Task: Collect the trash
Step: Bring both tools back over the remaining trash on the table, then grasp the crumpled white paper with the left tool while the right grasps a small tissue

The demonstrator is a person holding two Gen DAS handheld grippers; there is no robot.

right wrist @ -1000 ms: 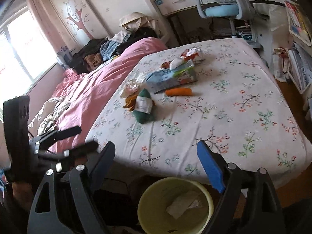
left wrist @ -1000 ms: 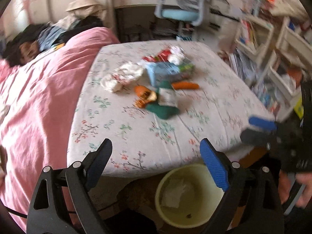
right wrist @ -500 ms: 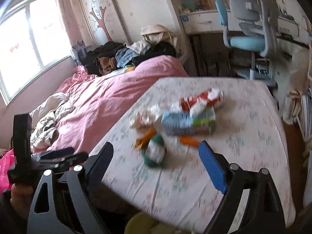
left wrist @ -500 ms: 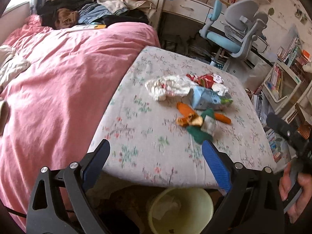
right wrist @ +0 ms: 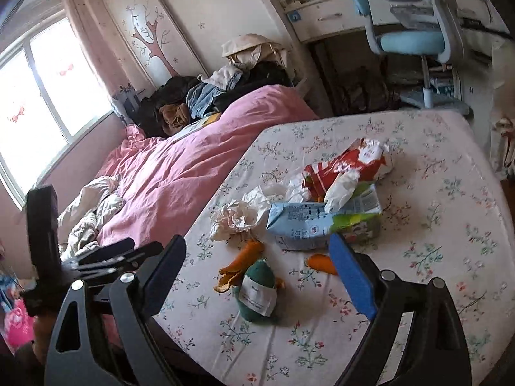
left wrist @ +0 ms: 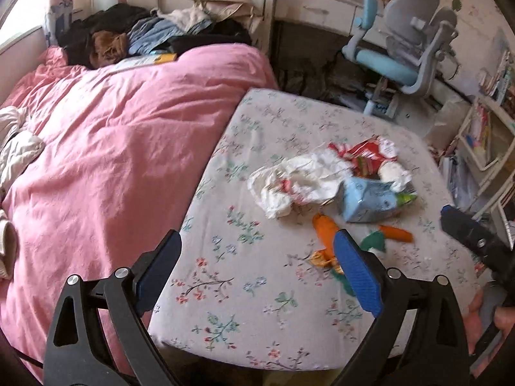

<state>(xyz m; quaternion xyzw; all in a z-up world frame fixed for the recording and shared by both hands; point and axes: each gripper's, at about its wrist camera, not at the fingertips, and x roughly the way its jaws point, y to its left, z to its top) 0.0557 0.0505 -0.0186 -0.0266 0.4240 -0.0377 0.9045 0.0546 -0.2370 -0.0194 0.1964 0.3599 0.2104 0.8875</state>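
Trash is lying mid-mattress point(right wrist: 434, 212), leaving bare floral sheet along its near edge; pink duvet point(left wrist: 112, 148) is bordering left. Both hand-held grippers, left point(left wrist: 257, 270) and right point(right wrist: 257, 267), are gaping wide, holding nothing.

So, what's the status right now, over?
Both tongs, left and right, open and empty. Trash pile untouched on the floral sheet. Nothing in the way.

No text can be read: the print on the blue carton point(right wrist: 322, 222), the red wrapper point(right wrist: 351, 164) and the green pouch's white label point(right wrist: 257, 296) is too blurred.
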